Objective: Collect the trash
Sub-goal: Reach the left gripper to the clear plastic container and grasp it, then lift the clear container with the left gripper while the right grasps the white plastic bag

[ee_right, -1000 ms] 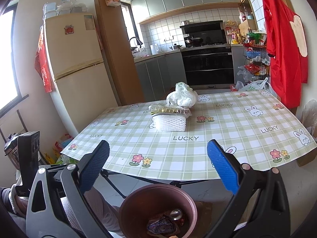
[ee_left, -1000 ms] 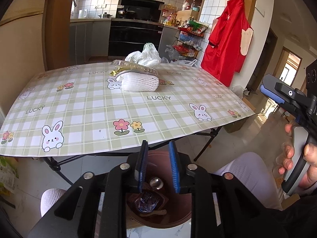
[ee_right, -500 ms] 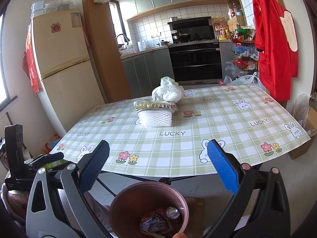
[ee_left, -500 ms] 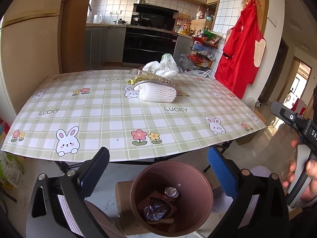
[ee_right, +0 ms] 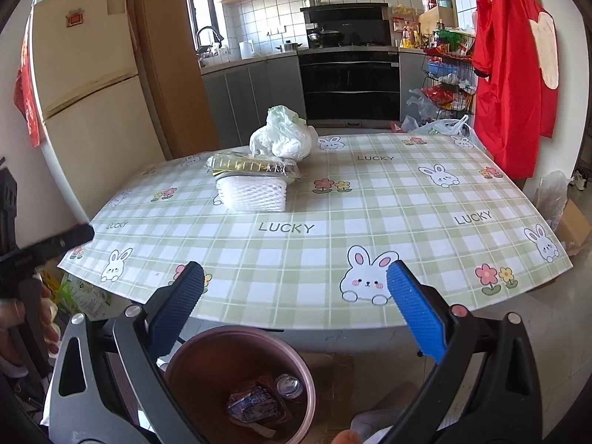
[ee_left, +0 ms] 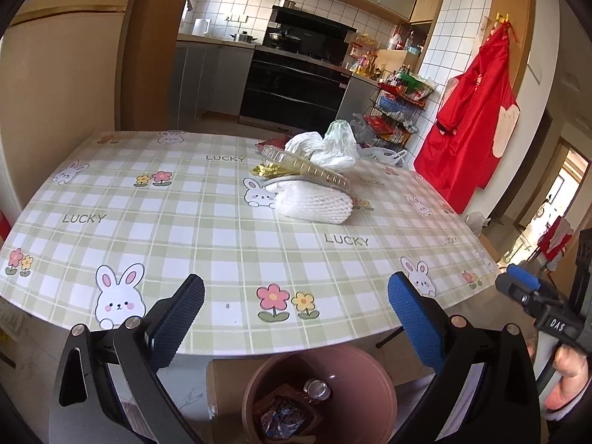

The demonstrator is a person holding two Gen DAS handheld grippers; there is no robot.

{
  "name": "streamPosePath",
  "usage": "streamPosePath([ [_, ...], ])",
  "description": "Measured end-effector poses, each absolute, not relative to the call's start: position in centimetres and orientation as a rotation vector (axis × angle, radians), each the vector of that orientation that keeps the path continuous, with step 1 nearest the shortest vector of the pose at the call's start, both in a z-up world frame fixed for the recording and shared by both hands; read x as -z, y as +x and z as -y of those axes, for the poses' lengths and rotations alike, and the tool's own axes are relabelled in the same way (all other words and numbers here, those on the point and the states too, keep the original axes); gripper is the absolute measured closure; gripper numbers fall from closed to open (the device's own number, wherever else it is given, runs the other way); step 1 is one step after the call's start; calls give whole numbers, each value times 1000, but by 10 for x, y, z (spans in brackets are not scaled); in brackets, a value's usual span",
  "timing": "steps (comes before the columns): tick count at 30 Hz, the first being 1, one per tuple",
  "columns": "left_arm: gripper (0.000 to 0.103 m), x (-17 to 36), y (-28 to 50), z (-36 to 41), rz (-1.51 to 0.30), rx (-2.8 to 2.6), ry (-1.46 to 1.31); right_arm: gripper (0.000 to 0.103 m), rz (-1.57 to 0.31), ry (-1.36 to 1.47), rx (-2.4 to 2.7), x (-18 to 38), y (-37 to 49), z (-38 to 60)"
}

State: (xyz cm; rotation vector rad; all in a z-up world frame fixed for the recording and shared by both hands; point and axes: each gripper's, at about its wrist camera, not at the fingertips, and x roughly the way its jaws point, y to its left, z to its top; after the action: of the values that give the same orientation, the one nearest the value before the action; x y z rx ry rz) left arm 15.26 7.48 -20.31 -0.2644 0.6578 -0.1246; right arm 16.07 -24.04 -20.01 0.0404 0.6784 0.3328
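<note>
Above the bin (ee_left: 259,381), both claws gape empty.

One bin (ee_left: 370,364), one can (ee_left: 316,389), one foam net (ee_left: 314,205), one clear tray (ee_left: 307,164), one plastic bag (ee_left: 329,146)

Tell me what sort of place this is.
A home kitchen with a dining area, most likely: a fridge, a built-in stove under tiled walls, and a folding table with a bunny-print cloth, a brown trash bin at its near edge.
</note>
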Motion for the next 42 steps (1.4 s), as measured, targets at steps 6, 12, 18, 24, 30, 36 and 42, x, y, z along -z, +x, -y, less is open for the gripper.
streamPosePath([
  [6,6,187,231,-89,-688,166,-363,6,-667,43,-332,206,207,246],
  [12,23,200,336,-107,-769,184,-552,6,-696,35,-361,214,264,243],
  [18,30,232,424,-122,-854,154,-741,6,-719,12,-380,223,304,237],
  [24,31,254,469,-117,-914,123,-683,6,-739,-43,-423,230,331,226],
  [30,41,260,484,-105,-940,143,-571,6,-690,-54,-485,229,358,214],
  [36,62,266,476,-109,-938,192,-565,6,-635,-189,-536,222,405,179],
  [42,64,262,467,-107,-934,235,-535,12,-628,-291,-547,231,458,139],
])
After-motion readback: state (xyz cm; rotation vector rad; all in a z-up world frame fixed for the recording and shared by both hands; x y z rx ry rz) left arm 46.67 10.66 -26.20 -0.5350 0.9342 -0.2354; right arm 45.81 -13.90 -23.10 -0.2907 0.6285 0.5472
